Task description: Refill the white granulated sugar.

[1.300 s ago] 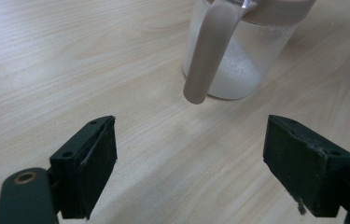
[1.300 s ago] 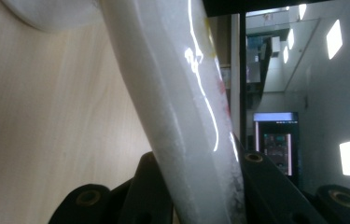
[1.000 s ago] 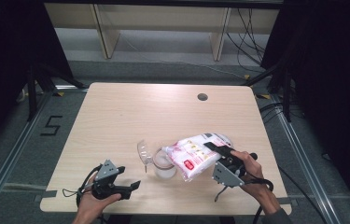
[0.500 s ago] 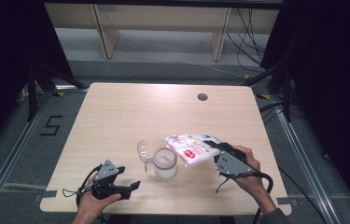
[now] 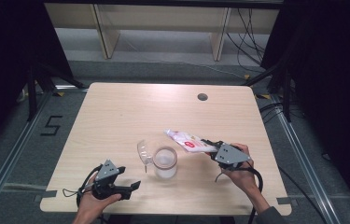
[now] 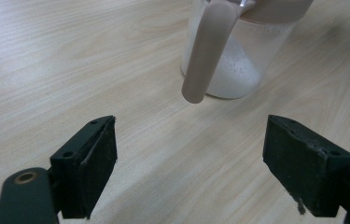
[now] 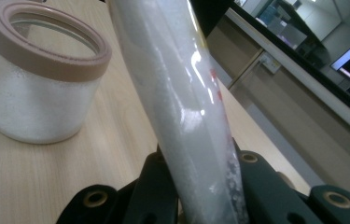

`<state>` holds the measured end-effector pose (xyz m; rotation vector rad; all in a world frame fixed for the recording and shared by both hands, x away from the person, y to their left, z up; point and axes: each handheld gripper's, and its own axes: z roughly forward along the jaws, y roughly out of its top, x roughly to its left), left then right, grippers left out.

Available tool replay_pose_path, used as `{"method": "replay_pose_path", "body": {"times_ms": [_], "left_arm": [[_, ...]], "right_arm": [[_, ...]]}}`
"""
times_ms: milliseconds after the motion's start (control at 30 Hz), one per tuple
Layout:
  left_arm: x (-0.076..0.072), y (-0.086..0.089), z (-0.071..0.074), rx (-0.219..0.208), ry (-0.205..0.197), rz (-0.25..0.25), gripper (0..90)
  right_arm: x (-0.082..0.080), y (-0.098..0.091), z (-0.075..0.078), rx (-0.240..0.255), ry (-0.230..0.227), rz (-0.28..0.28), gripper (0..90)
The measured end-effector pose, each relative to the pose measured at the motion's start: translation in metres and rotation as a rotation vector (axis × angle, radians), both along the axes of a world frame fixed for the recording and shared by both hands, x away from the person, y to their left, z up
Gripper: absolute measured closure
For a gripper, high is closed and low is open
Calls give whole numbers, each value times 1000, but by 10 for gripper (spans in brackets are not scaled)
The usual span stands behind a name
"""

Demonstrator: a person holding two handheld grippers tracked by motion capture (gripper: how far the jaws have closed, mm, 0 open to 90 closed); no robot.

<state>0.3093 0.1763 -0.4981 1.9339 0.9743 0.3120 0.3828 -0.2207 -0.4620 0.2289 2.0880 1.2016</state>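
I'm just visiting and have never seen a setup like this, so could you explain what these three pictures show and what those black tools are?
There is no robot here: a person holds a hand-held claw in each hand. One picture looks down from above on the pale wooden table. The other two come from small cameras riding on each claw, looking along its black jaws.

On the table stands a clear glass jar with a beige rim, partly filled with white powder; its clear lid hangs open at one side.

The right claw is shut on a clear plastic bag with red print, which also holds white grains. The bag is lifted and tilted beside the jar.

The left claw rests near the table's front edge, jaws open and holding nothing. Its camera sees the jar just ahead.
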Motion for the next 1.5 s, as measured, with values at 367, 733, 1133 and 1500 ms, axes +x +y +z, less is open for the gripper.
{"method": "replay_pose_path", "body": {"times_ms": [367,733,1133,1500], "left_arm": [[0,1,1,14,-14,-8,173],[0,1,1,6,-12,0,173],[0,1,1,13,-12,-5,173],[-1,1,1,6,-17,-5,173]], "right_arm": [[13,-10,-16,79,80,-40,848],[18,-19,-22,144,112,-59,848],[17,-29,-29,238,175,-80,837],[15,-41,-33,329,218,-133,824]]}}
